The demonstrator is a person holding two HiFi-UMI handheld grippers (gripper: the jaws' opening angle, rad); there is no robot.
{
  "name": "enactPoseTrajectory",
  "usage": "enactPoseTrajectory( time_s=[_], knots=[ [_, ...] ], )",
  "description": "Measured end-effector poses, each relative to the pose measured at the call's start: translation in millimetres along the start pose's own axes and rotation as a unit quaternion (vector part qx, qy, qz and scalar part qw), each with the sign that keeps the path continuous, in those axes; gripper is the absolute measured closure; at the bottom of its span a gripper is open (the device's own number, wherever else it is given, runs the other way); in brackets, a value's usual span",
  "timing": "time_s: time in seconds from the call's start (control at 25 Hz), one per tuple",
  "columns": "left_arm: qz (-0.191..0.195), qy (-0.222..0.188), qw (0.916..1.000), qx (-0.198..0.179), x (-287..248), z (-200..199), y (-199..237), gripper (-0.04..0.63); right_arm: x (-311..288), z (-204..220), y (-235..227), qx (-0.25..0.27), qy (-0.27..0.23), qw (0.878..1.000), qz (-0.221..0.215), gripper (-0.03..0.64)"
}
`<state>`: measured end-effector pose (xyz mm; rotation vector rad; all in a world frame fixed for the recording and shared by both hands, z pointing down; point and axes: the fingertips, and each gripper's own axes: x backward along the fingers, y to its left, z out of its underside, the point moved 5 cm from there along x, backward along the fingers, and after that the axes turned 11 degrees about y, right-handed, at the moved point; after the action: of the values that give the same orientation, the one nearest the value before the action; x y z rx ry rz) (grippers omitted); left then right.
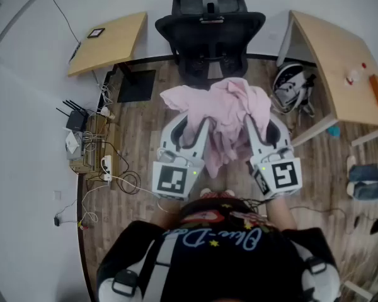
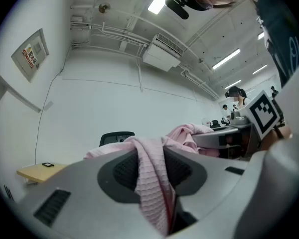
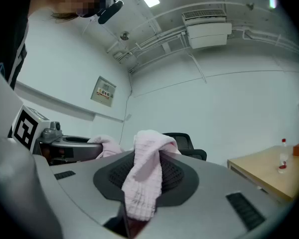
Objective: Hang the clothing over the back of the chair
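A pink knitted garment (image 1: 222,115) hangs bunched between my two grippers, just in front of the black office chair (image 1: 208,24). My left gripper (image 1: 195,126) is shut on a fold of the pink garment (image 2: 152,178), which drapes down between its jaws. My right gripper (image 1: 255,124) is shut on another fold of the garment (image 3: 144,180). Both point level toward the chair (image 2: 117,137), whose back (image 3: 184,142) shows just beyond the cloth. The chair's seat is partly hidden by the cloth in the head view.
A wooden desk (image 1: 110,41) stands at the left of the chair and another wooden desk (image 1: 340,68) at the right. A helmet (image 1: 292,83) lies under the right desk. Cables and a power strip (image 1: 104,165) run along the left wall. A white wall (image 2: 89,108) rises behind the chair.
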<state>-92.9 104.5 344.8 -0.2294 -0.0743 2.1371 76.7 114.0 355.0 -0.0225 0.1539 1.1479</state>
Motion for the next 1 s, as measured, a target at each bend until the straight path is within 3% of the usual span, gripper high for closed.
enactPoseTrajectory(
  time_s=[1.0],
  knots=[
    [-0.008,-0.003,1.0,-0.002,-3.7,-2.6,-1.0,0.471,-3.0,-0.8,-4.2,-0.006,-0.007,1.0,-0.003,0.526]
  ],
)
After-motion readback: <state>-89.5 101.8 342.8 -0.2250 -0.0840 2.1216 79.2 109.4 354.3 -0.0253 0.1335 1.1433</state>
